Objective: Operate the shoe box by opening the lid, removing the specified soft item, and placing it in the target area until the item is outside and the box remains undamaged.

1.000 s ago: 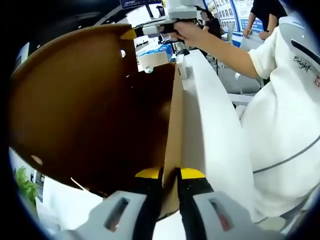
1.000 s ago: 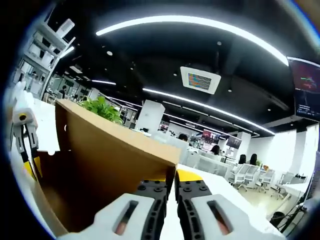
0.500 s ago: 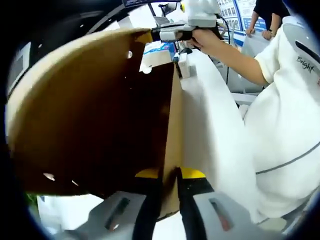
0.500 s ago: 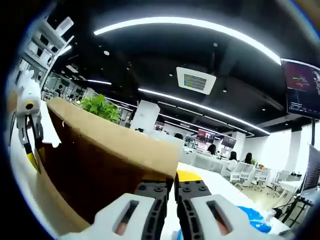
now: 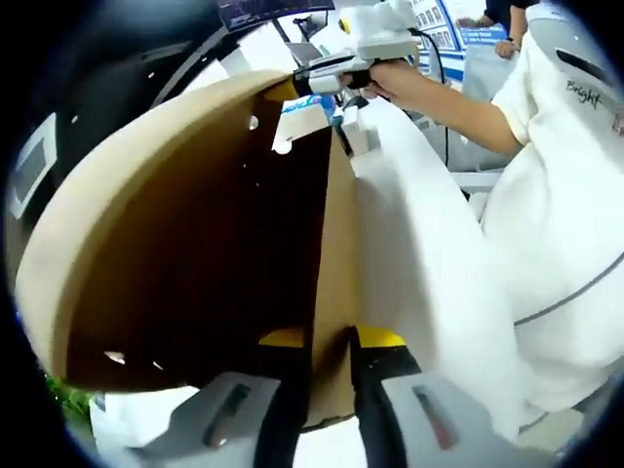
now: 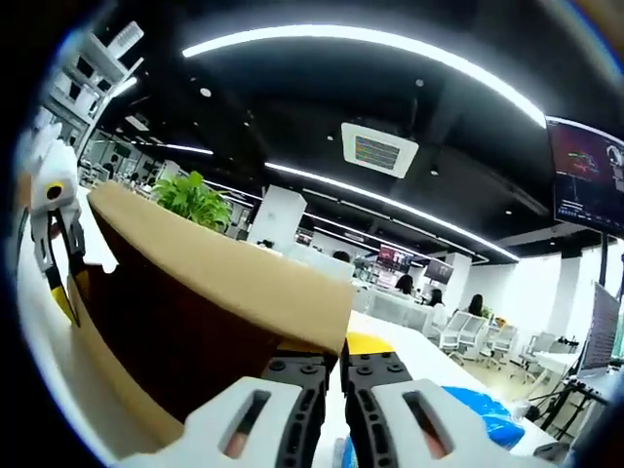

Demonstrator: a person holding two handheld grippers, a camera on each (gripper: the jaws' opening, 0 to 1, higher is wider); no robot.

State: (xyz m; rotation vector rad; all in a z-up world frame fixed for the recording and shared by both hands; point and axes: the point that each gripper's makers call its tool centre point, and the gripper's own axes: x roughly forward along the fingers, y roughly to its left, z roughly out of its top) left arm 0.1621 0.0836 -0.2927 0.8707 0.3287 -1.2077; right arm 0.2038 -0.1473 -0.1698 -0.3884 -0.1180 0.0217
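brown cardboard lid (image 5: 185,244) raised above the white table (image 5: 419,244), left tool (image 5: 331,341) clamped on the lid's near edge, right tool (image 6: 333,353) clamped on its far corner, blue item (image 6: 478,419) beside the lid

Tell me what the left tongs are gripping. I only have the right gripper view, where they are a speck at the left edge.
Observer: In the left gripper view, the left tongs are shut on a thin cardboard edge of the shoe box, which is seen edge-on between the jaws.
Operator: And where do the right tongs sit on the box?
Observer: The right tongs pinch the far corner of the same brown cardboard, with a hand wrapped around their handle.
Operator: Can you see anything inside?
Observer: The left gripper view looks into dark brown shadow under the raised cardboard, and I cannot make out an item there.
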